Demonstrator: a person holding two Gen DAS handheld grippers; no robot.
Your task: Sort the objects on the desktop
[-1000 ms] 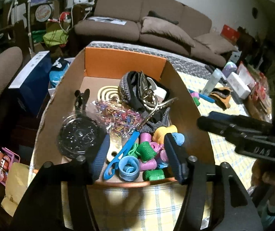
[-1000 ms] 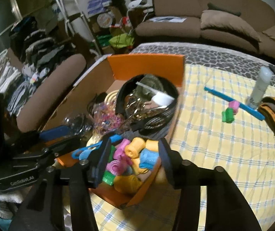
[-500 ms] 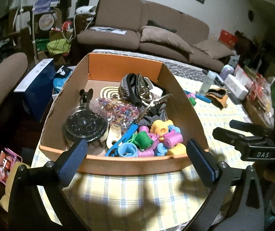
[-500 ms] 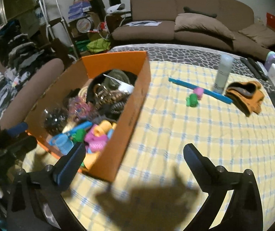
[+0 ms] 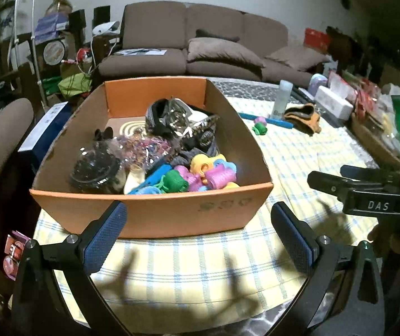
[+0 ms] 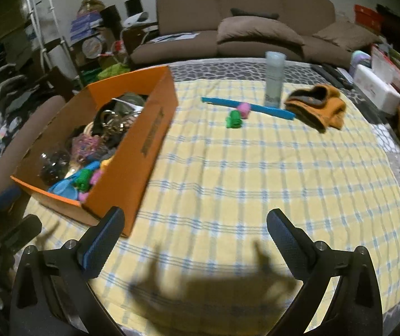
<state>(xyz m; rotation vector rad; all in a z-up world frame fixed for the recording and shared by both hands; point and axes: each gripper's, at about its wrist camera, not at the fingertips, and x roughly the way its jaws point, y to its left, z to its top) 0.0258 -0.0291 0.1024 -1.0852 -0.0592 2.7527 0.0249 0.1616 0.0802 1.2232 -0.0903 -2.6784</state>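
Colours and patterns on the desktop

The box (image 5: 155, 210) was orange outside and tan inside, holding pink, green, yellow and blue curlers (image 5: 200, 175). The cloth (image 6: 256, 173) showed a yellow check with pale blue and white lines. At 12 o'clock in the right view lay a green curler (image 6: 233, 119), a pink curler (image 6: 244, 109), a blue strip (image 6: 267, 109) and an orange-and-black glove (image 6: 319, 106). The gripper pads (image 6: 102, 245) were blue.
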